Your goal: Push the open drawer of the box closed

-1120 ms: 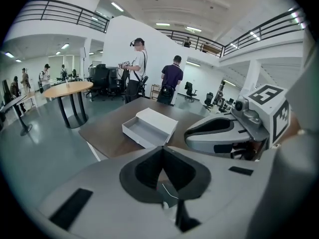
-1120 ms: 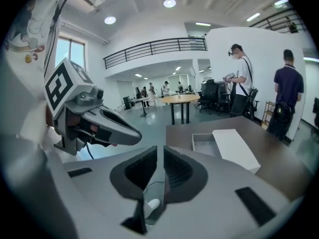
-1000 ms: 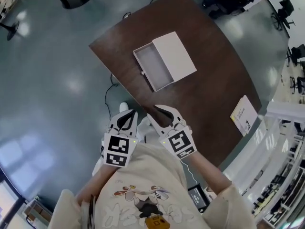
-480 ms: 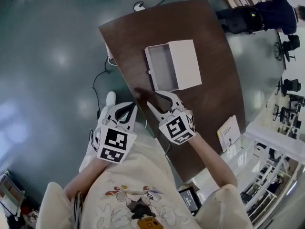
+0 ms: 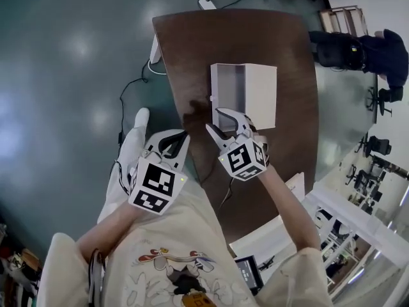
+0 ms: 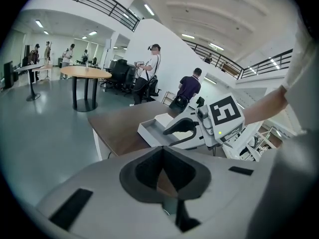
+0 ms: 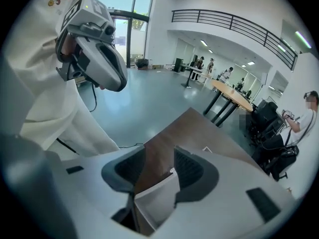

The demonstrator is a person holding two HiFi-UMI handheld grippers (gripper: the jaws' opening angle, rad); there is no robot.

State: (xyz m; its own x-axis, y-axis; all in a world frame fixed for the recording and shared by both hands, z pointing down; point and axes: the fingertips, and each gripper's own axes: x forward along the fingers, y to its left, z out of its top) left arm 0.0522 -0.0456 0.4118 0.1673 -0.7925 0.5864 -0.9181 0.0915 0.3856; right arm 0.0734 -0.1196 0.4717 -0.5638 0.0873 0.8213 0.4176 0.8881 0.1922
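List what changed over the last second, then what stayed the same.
The right hand-held gripper moved forward to the near end of the open drawer; its jaws have just been opening and hold nothing. The left hand-held gripper shifted a little, shut and empty. The drawer is open as before, and the box is in place on the table.

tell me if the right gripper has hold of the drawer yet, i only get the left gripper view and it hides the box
Observer: Not yet. In the right gripper view the right gripper has its jaws apart, just opened wider; the corner of the drawer shows in the gap, pads off it.
Operator: which way does it slide shut
Observer: In the head view the drawer sticks out of the box toward the picture's left, so it should close rightward.
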